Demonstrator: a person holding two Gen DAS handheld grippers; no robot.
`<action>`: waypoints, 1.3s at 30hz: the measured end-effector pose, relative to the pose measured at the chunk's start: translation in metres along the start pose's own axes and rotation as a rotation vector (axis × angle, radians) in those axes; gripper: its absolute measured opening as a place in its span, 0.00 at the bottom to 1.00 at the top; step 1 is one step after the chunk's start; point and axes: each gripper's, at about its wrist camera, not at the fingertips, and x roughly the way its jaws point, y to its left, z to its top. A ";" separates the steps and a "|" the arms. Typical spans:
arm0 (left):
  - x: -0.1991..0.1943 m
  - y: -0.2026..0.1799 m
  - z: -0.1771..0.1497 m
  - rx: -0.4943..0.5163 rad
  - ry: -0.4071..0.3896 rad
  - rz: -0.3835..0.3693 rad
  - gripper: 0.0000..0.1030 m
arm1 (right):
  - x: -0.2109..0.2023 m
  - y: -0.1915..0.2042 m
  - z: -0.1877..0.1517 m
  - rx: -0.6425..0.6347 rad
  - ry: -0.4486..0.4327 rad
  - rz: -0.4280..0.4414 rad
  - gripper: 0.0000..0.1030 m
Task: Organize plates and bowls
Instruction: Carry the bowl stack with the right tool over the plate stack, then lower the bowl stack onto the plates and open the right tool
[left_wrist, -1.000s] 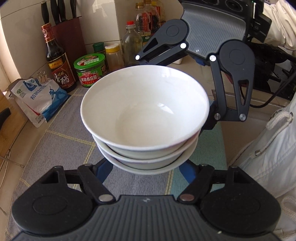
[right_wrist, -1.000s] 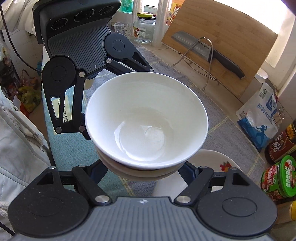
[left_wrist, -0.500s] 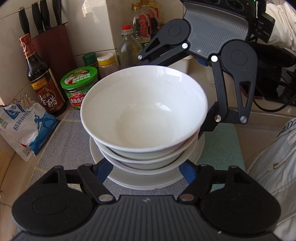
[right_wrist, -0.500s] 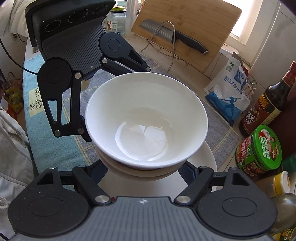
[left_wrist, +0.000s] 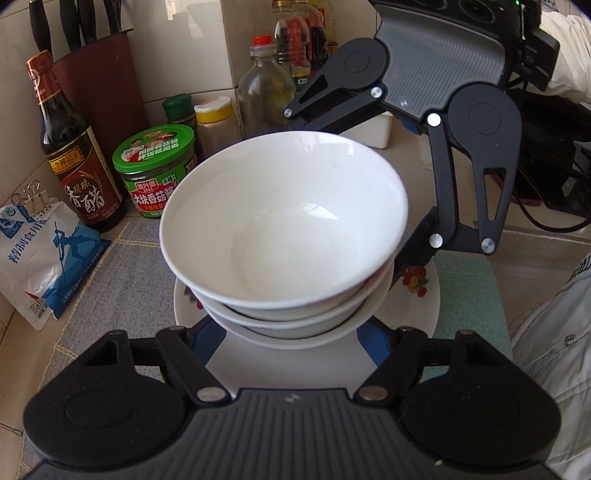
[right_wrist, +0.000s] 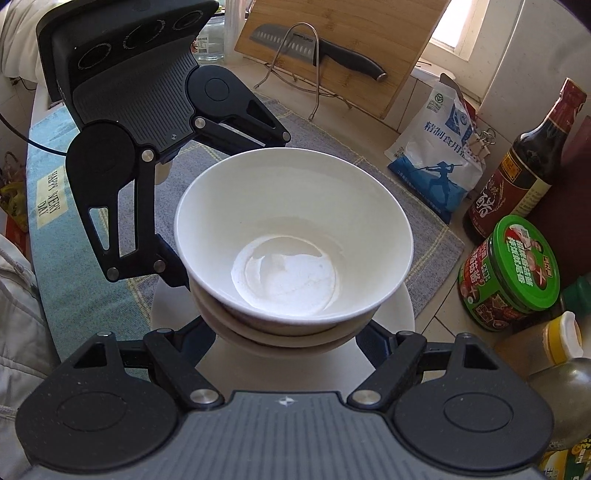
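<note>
Bowls (left_wrist: 284, 236), three nested, white, the top one empty, sit over a white plate (left_wrist: 424, 306) with fruit print. Left gripper (left_wrist: 291, 328) and right gripper (right_wrist: 291, 332) each have fingers spread against the stack's lower sides. Behind the plate: green-lidded jar (left_wrist: 157, 171); mat (right_wrist: 50, 201) reads "HAPPY WEEK DAY".

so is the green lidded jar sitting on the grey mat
No, the round green-lidded sauce jar stands on the bare counter just past the edge of the grey woven mat, beside the dark vinegar bottle.
</note>
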 end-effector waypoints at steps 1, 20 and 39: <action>0.001 0.000 0.000 0.001 0.000 0.000 0.75 | 0.000 0.000 0.000 0.001 0.001 -0.001 0.83; -0.001 0.001 -0.001 0.013 -0.015 0.011 0.76 | 0.007 -0.006 -0.002 0.047 0.015 -0.002 0.85; -0.041 -0.025 -0.015 -0.161 -0.244 0.244 0.99 | -0.007 0.011 -0.002 0.051 -0.011 -0.068 1.00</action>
